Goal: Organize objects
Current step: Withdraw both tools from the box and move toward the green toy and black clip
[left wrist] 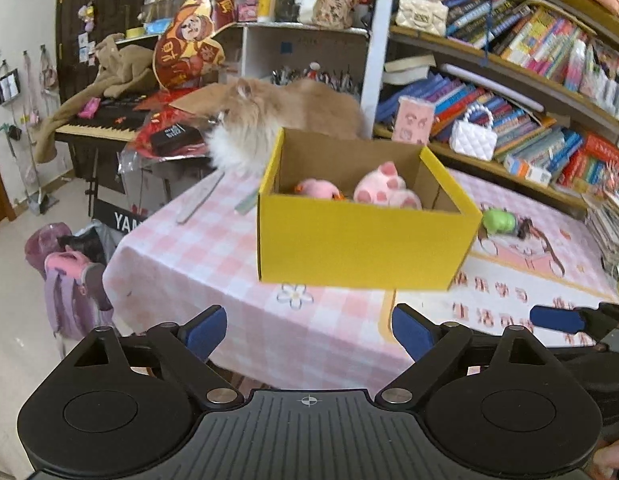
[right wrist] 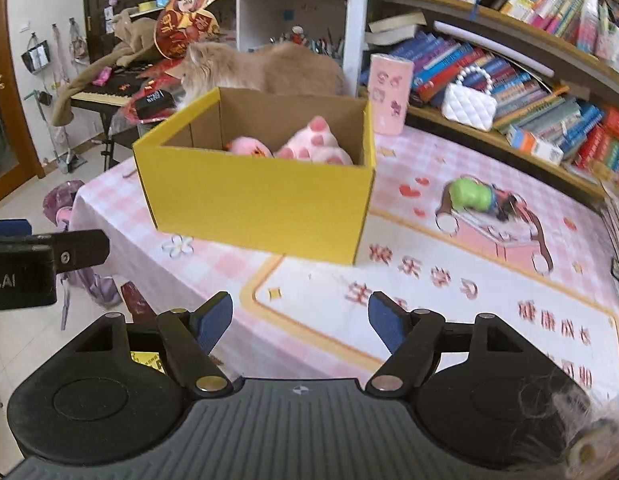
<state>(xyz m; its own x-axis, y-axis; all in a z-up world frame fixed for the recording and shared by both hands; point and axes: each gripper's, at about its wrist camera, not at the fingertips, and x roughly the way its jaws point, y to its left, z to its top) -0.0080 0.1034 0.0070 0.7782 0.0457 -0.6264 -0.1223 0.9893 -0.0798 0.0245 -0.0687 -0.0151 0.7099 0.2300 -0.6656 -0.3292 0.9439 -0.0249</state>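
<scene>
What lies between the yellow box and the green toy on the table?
Only bare pink tablecloth separates the yellow box and the green toy, clearest in the right wrist view.

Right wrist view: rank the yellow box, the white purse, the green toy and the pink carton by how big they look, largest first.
1. Yellow box
2. Pink carton and white purse: too alike to rank, and both sit farther back
3. Green toy

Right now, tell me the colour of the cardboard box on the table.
Yellow outside, plain brown cardboard inside: the box shows best in the right wrist view.
</scene>
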